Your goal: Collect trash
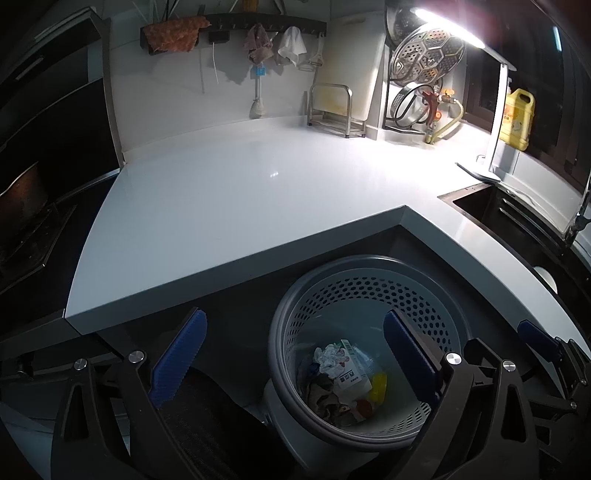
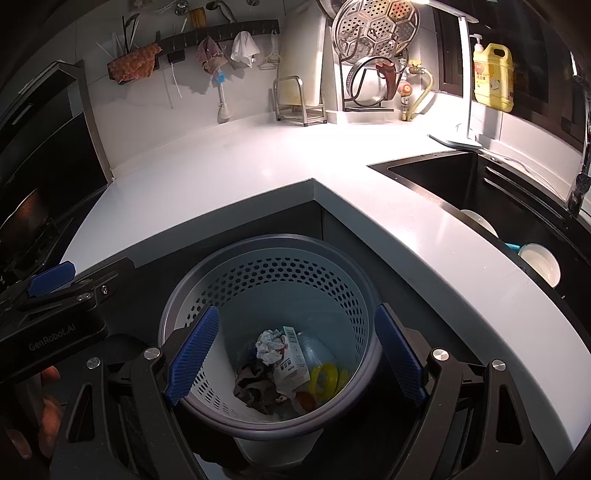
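Observation:
A round perforated grey bin stands on the floor in the inner corner of the white L-shaped counter. Inside lies trash: a crumpled white paper, a white carton, a yellow piece and brown scraps. My left gripper is open and empty above the bin's left side. My right gripper is open and empty directly over the bin. The right gripper's blue tip shows at the left view's right edge.
A dark sink with white bowls is set in the counter at right. A yellow detergent bottle, a lamp, a steel rack and strainers stand at the back. A dark stove is at left.

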A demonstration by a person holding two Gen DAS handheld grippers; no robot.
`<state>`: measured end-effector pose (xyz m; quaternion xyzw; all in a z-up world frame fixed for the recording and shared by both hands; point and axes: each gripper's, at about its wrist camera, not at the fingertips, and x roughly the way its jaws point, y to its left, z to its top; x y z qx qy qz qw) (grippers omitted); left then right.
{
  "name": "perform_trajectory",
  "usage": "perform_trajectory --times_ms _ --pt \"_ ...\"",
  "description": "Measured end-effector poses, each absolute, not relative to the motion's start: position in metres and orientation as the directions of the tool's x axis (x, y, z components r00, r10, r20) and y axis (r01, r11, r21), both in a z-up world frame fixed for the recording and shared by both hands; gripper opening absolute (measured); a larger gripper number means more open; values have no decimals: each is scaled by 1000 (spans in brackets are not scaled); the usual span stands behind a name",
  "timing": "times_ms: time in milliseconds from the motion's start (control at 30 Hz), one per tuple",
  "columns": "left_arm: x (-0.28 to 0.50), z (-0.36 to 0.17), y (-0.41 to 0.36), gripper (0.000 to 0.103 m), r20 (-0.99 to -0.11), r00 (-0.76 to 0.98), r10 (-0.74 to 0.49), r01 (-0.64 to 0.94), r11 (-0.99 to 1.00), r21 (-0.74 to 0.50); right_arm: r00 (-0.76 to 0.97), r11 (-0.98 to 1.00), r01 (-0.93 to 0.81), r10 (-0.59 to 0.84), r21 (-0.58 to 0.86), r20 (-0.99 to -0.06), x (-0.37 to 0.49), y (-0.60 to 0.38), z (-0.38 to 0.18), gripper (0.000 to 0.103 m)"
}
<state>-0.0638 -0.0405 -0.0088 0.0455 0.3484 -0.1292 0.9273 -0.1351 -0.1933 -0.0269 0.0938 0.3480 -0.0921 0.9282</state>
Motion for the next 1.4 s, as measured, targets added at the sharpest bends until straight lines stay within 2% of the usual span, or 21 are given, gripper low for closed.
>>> perform_trajectory --times_ms 1400 --pt "-60 -12 -33 97 -669 724 -167 232 973 9 738 960 261 -127 106 -663 -130 -195 -15 82"
